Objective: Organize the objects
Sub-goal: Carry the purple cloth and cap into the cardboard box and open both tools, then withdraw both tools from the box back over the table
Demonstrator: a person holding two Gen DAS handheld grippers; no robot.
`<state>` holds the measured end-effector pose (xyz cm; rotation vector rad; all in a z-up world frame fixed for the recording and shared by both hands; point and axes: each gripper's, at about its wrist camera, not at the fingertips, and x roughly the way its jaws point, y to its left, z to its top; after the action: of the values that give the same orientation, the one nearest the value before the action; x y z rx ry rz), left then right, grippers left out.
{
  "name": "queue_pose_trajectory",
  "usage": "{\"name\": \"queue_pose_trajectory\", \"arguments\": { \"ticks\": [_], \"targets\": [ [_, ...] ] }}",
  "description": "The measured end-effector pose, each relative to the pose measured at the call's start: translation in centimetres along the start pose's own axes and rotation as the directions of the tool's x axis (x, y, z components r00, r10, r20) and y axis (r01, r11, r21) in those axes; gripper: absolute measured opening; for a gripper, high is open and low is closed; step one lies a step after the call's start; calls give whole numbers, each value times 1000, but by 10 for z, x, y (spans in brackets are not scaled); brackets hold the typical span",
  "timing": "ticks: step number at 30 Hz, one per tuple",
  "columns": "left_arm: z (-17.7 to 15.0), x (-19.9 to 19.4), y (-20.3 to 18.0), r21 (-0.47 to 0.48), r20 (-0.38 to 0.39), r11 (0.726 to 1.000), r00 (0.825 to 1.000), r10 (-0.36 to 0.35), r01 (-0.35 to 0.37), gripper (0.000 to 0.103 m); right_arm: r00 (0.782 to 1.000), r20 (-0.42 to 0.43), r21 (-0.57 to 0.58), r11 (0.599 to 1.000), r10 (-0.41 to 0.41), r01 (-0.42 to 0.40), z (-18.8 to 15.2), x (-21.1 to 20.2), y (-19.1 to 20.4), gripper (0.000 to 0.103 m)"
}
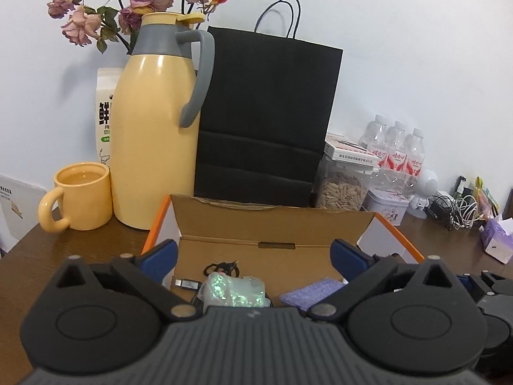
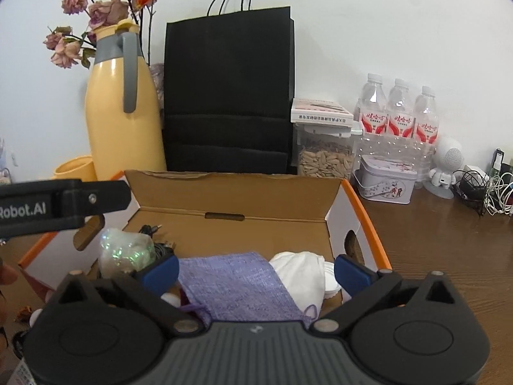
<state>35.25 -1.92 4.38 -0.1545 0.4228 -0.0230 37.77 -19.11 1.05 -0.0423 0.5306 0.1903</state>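
An open cardboard box (image 1: pixel 272 224) with orange edges stands on the brown table, also in the right wrist view (image 2: pixel 237 199). Inside lie a glittery green bag (image 1: pixel 235 292) (image 2: pixel 125 252), a black cable with a USB plug (image 1: pixel 189 284), a purple cloth pouch (image 1: pixel 312 290) (image 2: pixel 237 282) and a white pouch (image 2: pixel 301 272). My left gripper (image 1: pixel 255 258) is open and empty above the box's left half. My right gripper (image 2: pixel 256 272) is open and empty above the purple pouch. The left gripper's body (image 2: pixel 61 205) shows at the left of the right wrist view.
Behind the box stand a yellow thermos jug (image 1: pixel 154 147), a yellow mug (image 1: pixel 80 199), a black paper bag (image 1: pixel 266 112), a jar of seeds (image 2: pixel 323 157), three water bottles (image 2: pixel 397 118), a tin (image 2: pixel 384 186), a white figurine (image 2: pixel 447 166) and tangled cables (image 2: pixel 484 189).
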Motion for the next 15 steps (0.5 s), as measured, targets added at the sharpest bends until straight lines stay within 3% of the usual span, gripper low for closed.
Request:
{"name": "queue_pose_trajectory", "arguments": {
  "ticks": [8, 15],
  "targets": [
    [8, -22, 0, -3, 30, 1000, 999, -24, 24, 103, 998, 52, -6, 1000, 21, -20, 7, -20, 2, 103],
    [11, -74, 16, -19, 87, 999, 995, -41, 43, 103, 984, 169, -37, 998, 60, -55, 10, -72, 0, 103]
  ]
}}
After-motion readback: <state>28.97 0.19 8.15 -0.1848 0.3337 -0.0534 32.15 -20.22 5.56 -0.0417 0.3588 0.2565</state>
